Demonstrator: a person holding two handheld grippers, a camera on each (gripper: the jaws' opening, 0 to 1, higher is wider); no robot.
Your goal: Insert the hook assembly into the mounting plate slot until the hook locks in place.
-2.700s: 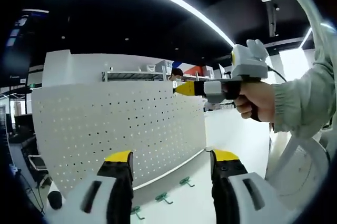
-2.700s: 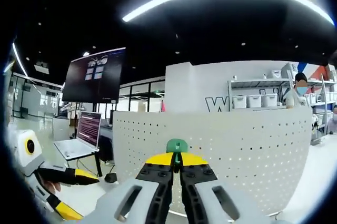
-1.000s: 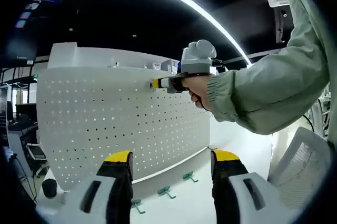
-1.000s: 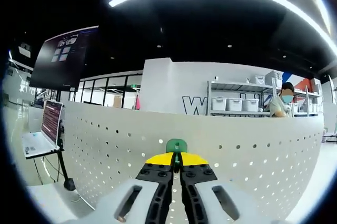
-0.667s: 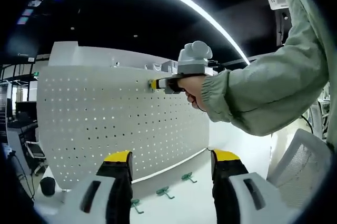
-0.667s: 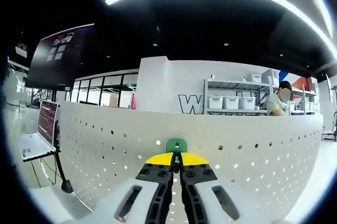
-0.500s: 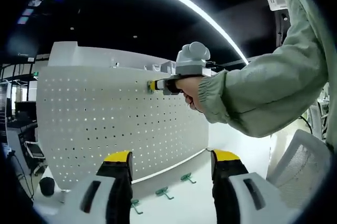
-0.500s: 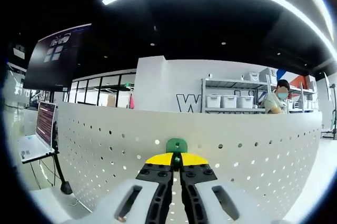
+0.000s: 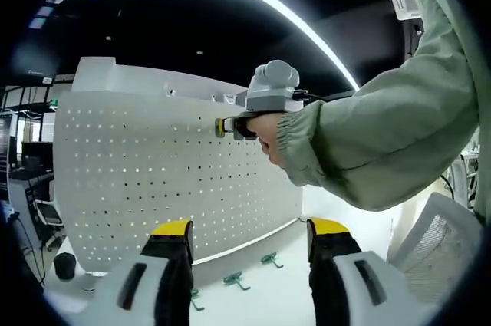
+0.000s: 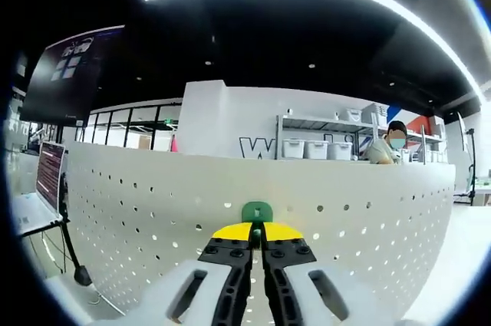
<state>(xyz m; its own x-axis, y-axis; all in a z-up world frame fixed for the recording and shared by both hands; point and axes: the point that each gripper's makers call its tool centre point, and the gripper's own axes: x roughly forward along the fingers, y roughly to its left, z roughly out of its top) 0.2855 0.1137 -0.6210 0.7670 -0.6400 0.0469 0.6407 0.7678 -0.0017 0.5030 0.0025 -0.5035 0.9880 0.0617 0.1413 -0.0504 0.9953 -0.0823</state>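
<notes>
The white perforated mounting plate [image 9: 146, 176] stands upright on the table. My right gripper [image 9: 223, 126], held in a hand with a pale green sleeve, has its yellow tips up against the plate's upper rows of holes. In the right gripper view my right gripper [image 10: 257, 231] is shut on a green hook [image 10: 257, 210], whose top sits right at the plate [image 10: 360, 222] near its upper edge. My left gripper [image 9: 251, 228] hangs open lower down, in front of the plate, with nothing between its fingers.
Three spare green hooks [image 9: 235, 280] lie on the white table [image 9: 276, 295] along the plate's foot. A white chair [image 9: 437, 242] is at the right. Behind the plate are shelves with bins [image 10: 314, 148], a person [image 10: 387, 146], a hanging screen [image 10: 69, 73] and a laptop [image 10: 47, 176].
The right gripper with the green hook has moved left along the plate's top rows and closer to it. The left gripper has stayed open and nearly still.
</notes>
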